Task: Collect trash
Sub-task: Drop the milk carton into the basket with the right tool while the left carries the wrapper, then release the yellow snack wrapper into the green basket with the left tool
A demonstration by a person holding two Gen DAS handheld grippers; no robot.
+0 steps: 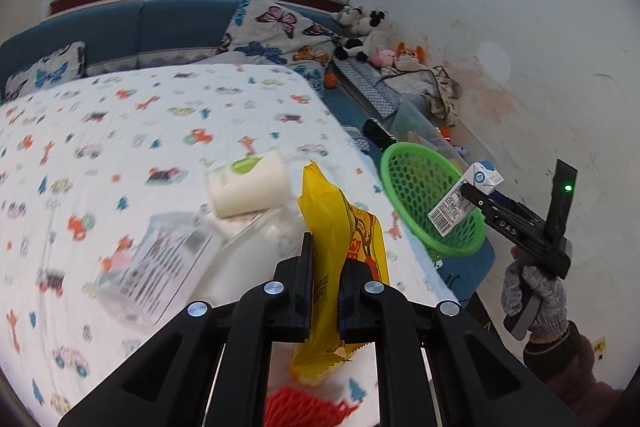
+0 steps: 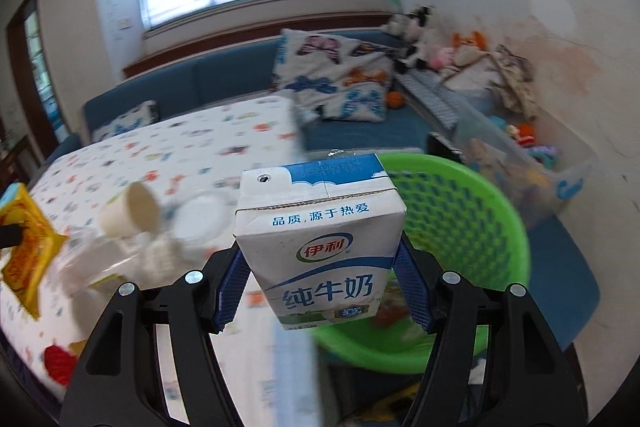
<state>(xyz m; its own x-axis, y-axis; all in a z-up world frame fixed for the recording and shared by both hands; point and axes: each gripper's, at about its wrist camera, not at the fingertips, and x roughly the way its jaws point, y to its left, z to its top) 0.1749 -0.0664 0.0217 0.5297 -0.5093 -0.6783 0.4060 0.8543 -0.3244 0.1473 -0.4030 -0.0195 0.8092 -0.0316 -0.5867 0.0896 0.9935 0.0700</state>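
My left gripper is shut on a yellow snack wrapper and holds it above the table. My right gripper is shut on a blue and white milk carton, held by the rim of the green mesh basket. From the left wrist view the right gripper holds the carton over the basket. A white paper cup lies on its side on the table, with a clear plastic package beside it. Red netting lies near the front edge.
The table has a cloth with a cartoon print. A blue sofa with butterfly cushions runs behind it. Soft toys and a clear storage bin stand along the right wall.
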